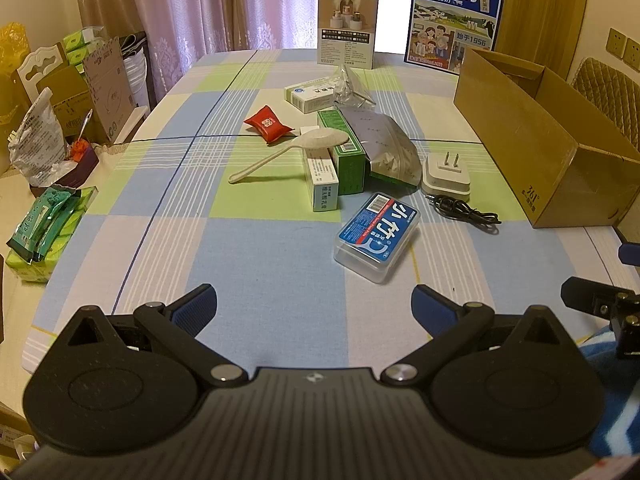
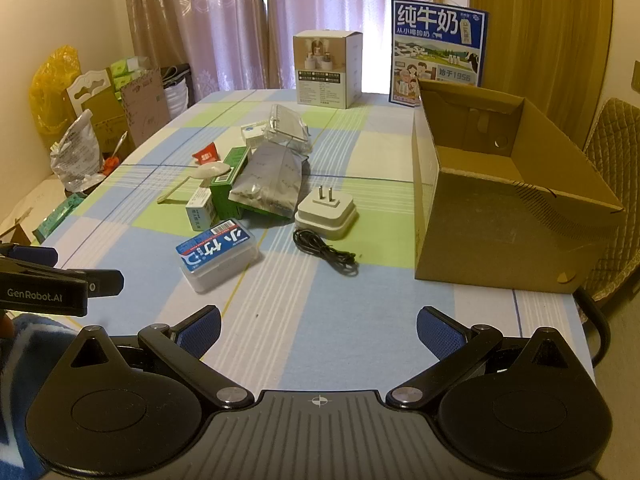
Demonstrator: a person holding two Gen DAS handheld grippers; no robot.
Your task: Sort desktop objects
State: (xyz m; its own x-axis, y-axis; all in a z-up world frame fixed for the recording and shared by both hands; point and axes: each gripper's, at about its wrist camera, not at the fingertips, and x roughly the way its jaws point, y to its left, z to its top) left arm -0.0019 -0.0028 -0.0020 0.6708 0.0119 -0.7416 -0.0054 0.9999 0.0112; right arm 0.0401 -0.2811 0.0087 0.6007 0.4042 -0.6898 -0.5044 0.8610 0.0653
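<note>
Blue-padded left gripper [image 1: 314, 304] fingers apart, empty, above table [image 1: 248, 248]; floss box [image 1: 378, 236] ahead, left of cardboard box [image 1: 560, 168] | right view: right gripper [image 2: 318, 326] fingers apart, empty; black cable [image 2: 326, 254] and white plug [image 2: 326, 216] left of cardboard box [image 2: 500, 232]

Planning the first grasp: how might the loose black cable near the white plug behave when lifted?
The black cable lies in loose tangled loops, so it is probably floppy and will dangle. It looks thin and light, so it may slip between fingers. The white plug seems separate.
</note>
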